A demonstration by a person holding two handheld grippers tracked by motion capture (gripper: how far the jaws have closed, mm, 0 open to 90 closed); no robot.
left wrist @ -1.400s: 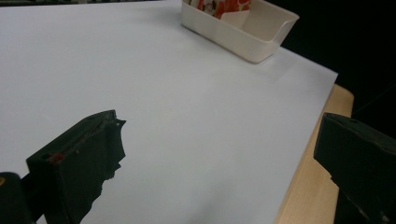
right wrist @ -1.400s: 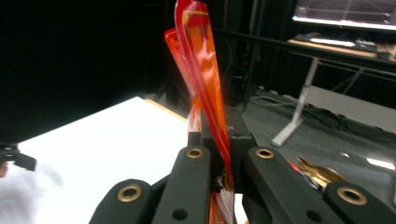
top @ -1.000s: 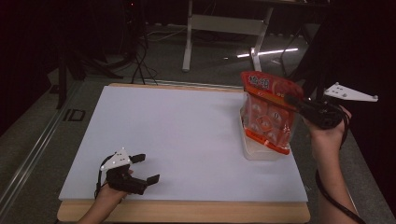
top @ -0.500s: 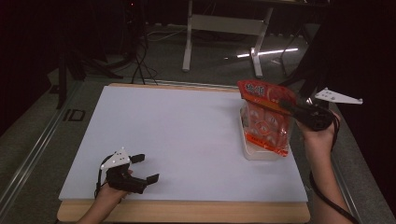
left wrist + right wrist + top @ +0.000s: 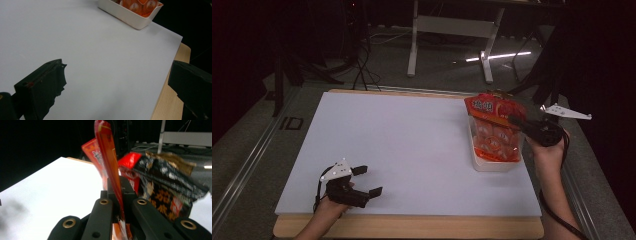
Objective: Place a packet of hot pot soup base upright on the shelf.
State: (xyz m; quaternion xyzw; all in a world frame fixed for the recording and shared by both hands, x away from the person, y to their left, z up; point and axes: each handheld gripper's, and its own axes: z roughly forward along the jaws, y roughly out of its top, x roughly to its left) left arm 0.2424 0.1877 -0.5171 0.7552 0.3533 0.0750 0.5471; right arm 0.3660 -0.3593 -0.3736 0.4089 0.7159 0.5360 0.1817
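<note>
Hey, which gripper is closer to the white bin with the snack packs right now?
Right. The right gripper is over the white bin, clamped on an orange snack bag. The left gripper rests open at the table's near left corner, far away.

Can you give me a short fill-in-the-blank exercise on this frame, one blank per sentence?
1. The right gripper is shut on the top edge of an orange snack ____.
2. That snack bag stands in a white ____ near the table's right edge.
3. The left gripper rests low over the white table top with its jaws ____.
4. Between the left gripper's jaws there is ____.

Missing words: bag; bin; open; nothing
</note>
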